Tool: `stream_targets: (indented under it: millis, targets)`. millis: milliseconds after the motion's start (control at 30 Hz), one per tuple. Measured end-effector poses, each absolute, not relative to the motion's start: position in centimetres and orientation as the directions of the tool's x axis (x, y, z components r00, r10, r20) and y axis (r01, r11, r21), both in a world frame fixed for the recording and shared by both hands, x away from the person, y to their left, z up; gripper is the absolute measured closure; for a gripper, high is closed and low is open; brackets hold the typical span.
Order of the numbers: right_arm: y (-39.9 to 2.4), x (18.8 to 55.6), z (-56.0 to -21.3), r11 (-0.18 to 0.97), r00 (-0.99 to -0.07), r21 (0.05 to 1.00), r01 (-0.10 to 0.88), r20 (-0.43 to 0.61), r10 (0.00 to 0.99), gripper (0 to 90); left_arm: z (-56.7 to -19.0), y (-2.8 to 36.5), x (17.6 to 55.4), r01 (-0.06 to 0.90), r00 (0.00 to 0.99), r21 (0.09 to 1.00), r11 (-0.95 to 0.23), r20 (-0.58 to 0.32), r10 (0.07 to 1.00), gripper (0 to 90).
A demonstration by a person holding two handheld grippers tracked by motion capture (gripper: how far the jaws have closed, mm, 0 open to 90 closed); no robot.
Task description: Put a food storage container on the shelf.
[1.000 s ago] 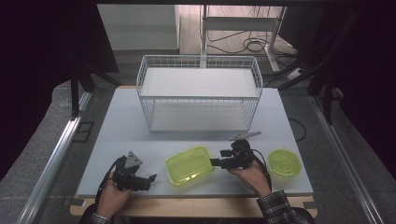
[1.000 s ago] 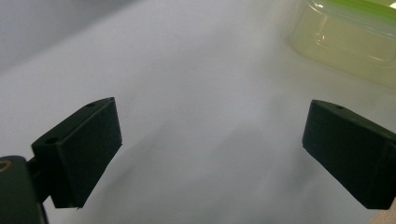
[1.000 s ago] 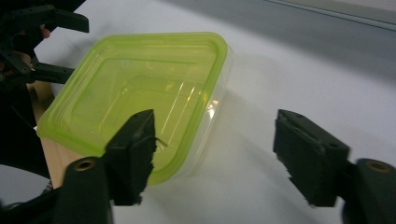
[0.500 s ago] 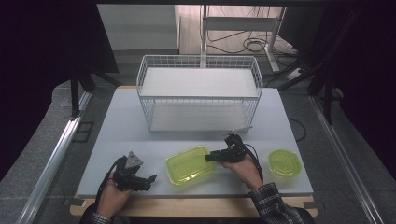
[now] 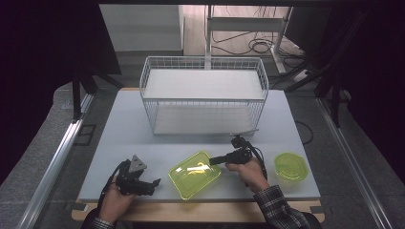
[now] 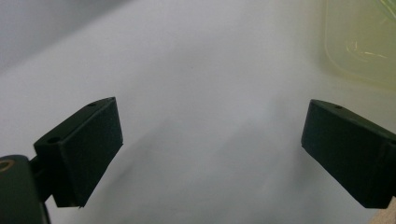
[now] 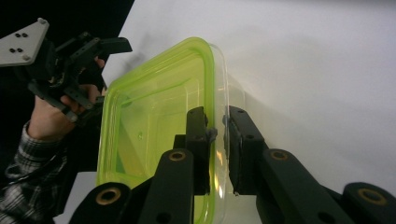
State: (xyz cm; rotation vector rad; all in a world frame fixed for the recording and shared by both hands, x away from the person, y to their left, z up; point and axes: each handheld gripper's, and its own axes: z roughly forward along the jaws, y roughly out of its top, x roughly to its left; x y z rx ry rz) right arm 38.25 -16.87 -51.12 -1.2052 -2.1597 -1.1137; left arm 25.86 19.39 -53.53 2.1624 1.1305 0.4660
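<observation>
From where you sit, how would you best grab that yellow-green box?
By its thin rim wall, from its right side. The box lies open and shallow, so one jaw goes inside, one outside, as the right tongs do now, their jaws just closing on the near rim.

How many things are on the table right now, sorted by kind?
Yellow-green plastic containers: 2, a large rectangular container with the right gripper clamped on its rim, and a small container at the right.
White wire basket: 1.
Total: 3.
</observation>
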Motion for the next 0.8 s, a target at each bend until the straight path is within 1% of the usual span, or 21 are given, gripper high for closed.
stream_targets:
  millis: [267,500,800]
  targets:
    - [-17.2,38.0,-50.5,0.269,-0.534,0.464,0.844,0.682,0.500,79.7,-53.5,19.6,25.9,0.596,0.560,0.692,-0.408,0.006,0.828,5.4]
    - [-18.4,38.1,-48.6,0.205,-0.535,0.503,0.839,0.695,0.480,79.7,-53.5,19.7,25.9,0.600,0.552,0.693,-0.399,0.003,0.834,5.5]
    - [-18.9,38.4,-46.3,0.179,-0.556,0.539,0.823,0.699,0.450,79.7,-53.4,19.9,26.0,0.600,0.545,0.701,-0.386,-0.006,0.838,5.3]
